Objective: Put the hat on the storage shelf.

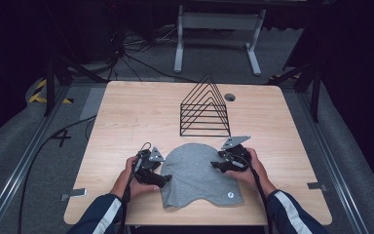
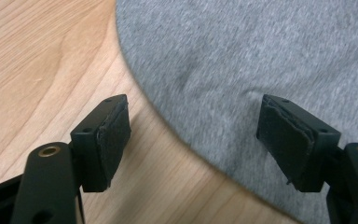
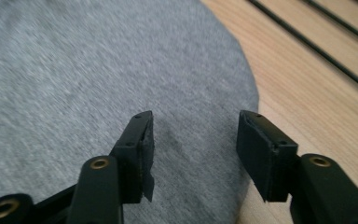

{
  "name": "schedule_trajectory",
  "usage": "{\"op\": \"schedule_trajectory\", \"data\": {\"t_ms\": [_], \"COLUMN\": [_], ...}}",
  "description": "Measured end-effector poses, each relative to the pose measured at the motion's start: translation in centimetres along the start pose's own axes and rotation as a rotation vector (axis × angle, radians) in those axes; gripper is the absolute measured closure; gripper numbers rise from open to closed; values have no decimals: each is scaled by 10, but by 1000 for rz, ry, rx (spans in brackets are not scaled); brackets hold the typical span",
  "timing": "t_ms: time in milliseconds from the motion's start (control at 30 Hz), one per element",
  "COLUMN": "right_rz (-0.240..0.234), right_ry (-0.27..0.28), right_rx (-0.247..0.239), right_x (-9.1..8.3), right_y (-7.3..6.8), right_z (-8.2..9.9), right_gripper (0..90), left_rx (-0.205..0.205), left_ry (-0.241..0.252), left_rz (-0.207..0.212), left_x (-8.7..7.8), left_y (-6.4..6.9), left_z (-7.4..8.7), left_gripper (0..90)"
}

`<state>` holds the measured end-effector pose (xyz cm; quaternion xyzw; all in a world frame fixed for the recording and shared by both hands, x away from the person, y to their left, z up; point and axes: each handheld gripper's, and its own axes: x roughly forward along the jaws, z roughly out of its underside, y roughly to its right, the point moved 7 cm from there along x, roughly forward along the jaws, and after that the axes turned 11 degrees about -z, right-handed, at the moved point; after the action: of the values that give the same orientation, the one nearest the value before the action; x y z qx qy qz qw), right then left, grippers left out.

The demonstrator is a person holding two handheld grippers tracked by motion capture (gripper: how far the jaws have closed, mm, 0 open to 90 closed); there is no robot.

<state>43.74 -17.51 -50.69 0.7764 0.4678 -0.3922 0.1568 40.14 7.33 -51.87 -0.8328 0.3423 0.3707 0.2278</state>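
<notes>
Grey knit fabric hat (image 1: 199, 175) lies flat on the light wooden bench (image 1: 126, 122), near the person's edge, spread smooth with its rounded crown toward the black wire file rack (image 1: 204, 109). It seems laid out and let go; whether folding or moving it to the rack comes next is only a guess, and nothing stands in the rack yet. Left tool (image 1: 161, 179) hovers at the hat's left edge, jaws apart, nothing between them. Right tool (image 1: 216, 165) sits over the right edge, also spread and empty. Count: one hat, one rack, two tools.
</notes>
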Motion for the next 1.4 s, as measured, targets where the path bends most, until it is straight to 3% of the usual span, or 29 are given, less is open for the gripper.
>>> {"op": "schedule_trajectory", "data": {"t_ms": [267,333,400,467,533,600,700,833,900,1000,1100,1233,1300,1400], "right_rz": [24,57,74,99,96,84,53,29,23,15,0,-41,-67,-76], "right_ry": [-5,-17,-26,-7,-15,4,49,16,-2,-5,-3,9,13,3], "right_rx": [1,-1,13,22,41,51,59,47,44,49,43,51,55,45], "right_x": [-6,-9,-10,-12,-6,-4,0,-1,-1,-2,-2,-2,-2,-4], "right_y": [-2,-2,1,5,9,10,10,6,3,0,-2,-6,-7,-8], "right_z": [8,11,10,8,8,7,6,4,3,3,3,3,4,5], "right_gripper": [465,376,380,358,277,275,299,401,457,522,624,781,823,839], "left_rx": [-31,-23,-50,-53,-34,-21,-20,-32,-14,-19,-2,-15,-3,5], "left_ry": [-12,6,31,46,24,20,31,29,24,37,36,46,53,57], "left_rz": [-18,-8,22,21,8,4,2,-11,1,15,34,65,94,109], "left_x": [-5,-2,-1,3,11,17,18,18,16,15,14,15,15,16], "left_y": [-11,-12,-13,-15,-14,-14,-15,-13,-11,-7,-6,-5,-5,-3], "left_z": [8,2,-6,-14,-15,-16,-17,-17,-17,-19,-20,-23,-24,-25], "left_gripper": [255,262,264,257,243,205,202,204,268,345,474,632,758,828]}}
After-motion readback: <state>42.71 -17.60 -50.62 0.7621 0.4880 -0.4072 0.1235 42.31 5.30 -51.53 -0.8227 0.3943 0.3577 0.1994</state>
